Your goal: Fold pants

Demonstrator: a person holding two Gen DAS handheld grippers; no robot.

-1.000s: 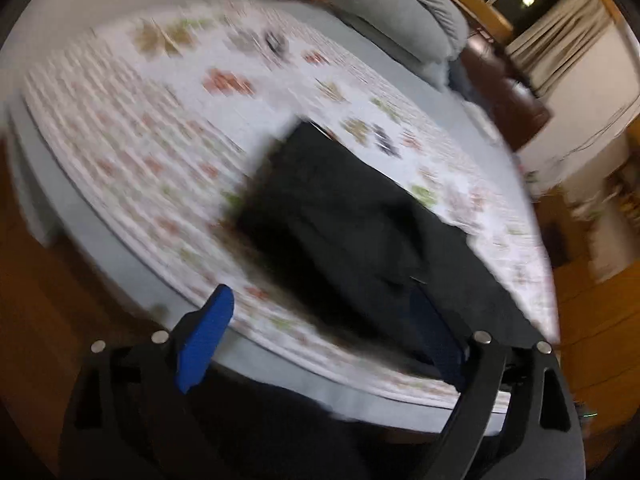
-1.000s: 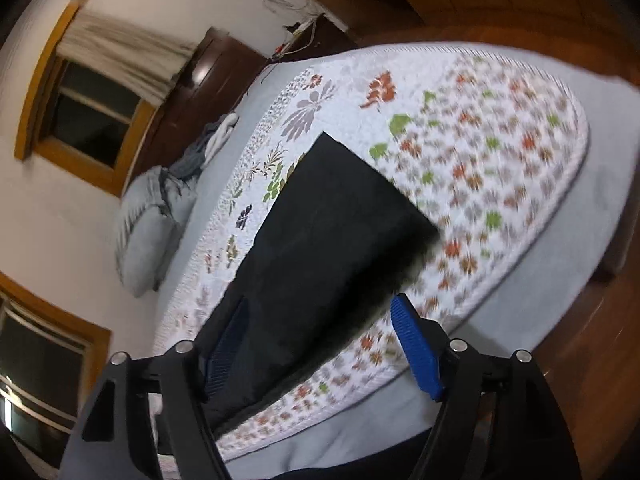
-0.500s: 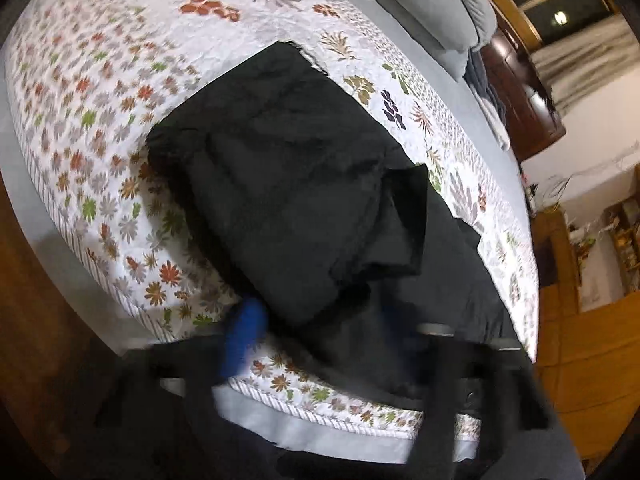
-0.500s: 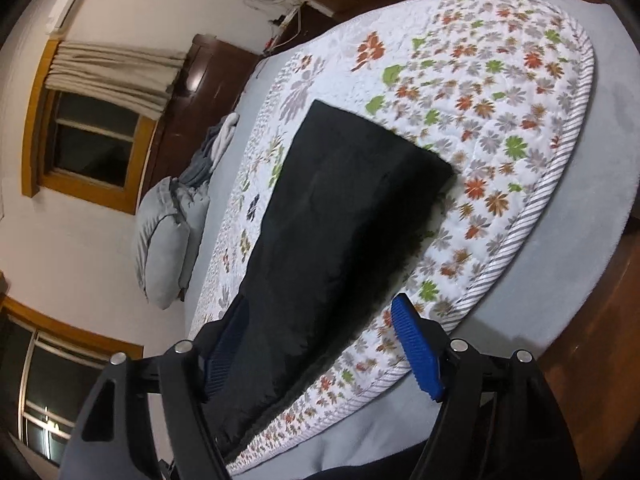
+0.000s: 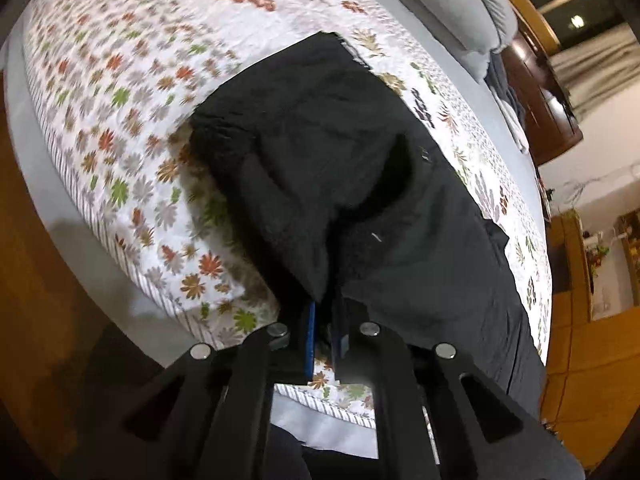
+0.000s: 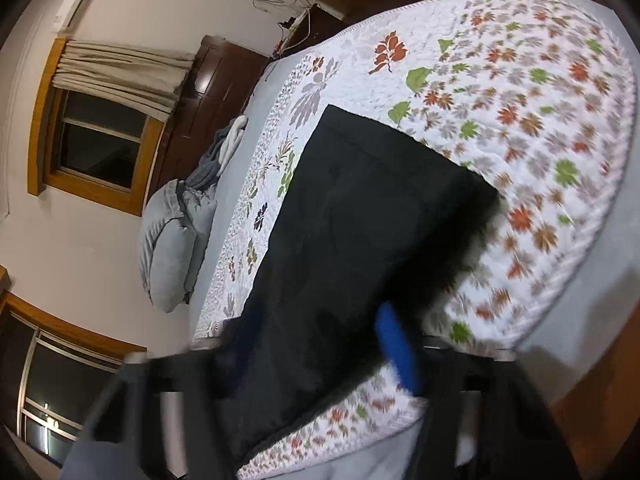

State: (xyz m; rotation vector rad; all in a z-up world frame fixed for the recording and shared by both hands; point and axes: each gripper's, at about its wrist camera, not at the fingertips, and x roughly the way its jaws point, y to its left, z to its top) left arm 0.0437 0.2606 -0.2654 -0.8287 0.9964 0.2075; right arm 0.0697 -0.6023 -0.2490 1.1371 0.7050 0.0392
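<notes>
Black pants (image 5: 340,152) lie on a floral quilt (image 5: 120,100), partly folded, with one end doubled over. My left gripper (image 5: 325,332) is shut on the near edge of the pants, cloth pinched between its blue pads. In the right wrist view the pants (image 6: 360,220) stretch away as a long dark strip on the quilt (image 6: 540,100). My right gripper (image 6: 324,344) is blurred and stands over the near end of the pants; its blue fingers (image 6: 396,344) are still apart with cloth between them.
The bed has a grey edge (image 5: 48,184) and a wooden floor (image 5: 36,320) beside it. Grey pillows (image 6: 172,240) lie at the head. A dark wooden cabinet (image 6: 208,92) and a curtained window (image 6: 100,128) stand behind.
My left gripper moved in to the pants' near edge and shut on it. My right gripper moved closer over the pants' end and its fingers have narrowed.
</notes>
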